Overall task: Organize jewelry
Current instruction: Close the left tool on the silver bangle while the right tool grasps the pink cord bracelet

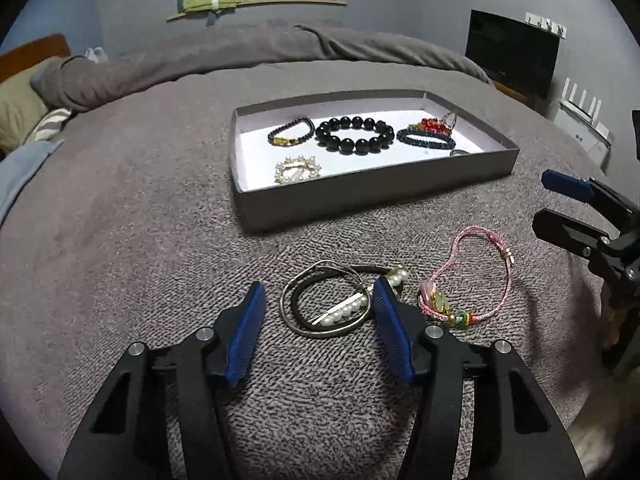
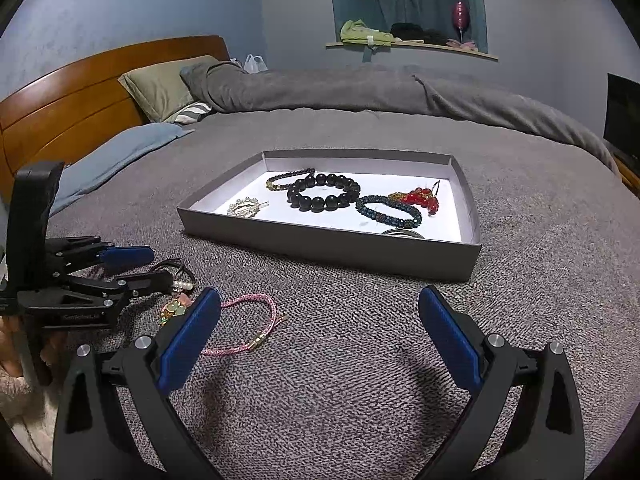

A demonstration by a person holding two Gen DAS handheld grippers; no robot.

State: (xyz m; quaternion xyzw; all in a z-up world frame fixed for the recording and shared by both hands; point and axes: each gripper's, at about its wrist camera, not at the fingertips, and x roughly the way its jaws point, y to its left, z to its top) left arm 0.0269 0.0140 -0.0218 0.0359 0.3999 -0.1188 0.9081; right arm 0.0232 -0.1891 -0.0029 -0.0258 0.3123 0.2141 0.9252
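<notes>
On the grey bed blanket [image 1: 120, 208], seen from the left wrist, the grey tray [image 1: 360, 196] serves as landmark. Inside it lie a thin dark bracelet [image 1: 290, 131], a black bead bracelet [image 1: 354, 135], a blue beaded bracelet [image 1: 426, 139] with red beads behind it, and a pearl brooch [image 1: 298, 169] at its near left corner. In front of the tray the left gripper [image 1: 318, 298] stands with its blue fingers apart, bracketing a pile of a silver bangle [image 1: 304, 328], a black hair tie [image 1: 298, 307] and a pearl hair clip [image 1: 348, 312]; the right finger touches or overlaps the pearls, the left one is clear of the pile. Just right of that pile lies a pink cord bracelet [image 1: 476, 280].

From the right wrist, in front of the tray [image 2: 328, 244], the right gripper [image 2: 320, 300] hangs with fingers spread wide and nothing between them. The pink cord bracelet [image 2: 248, 324] lies beside its left finger, and the left gripper [image 2: 152, 266] sits left of the tray over the pile.
</notes>
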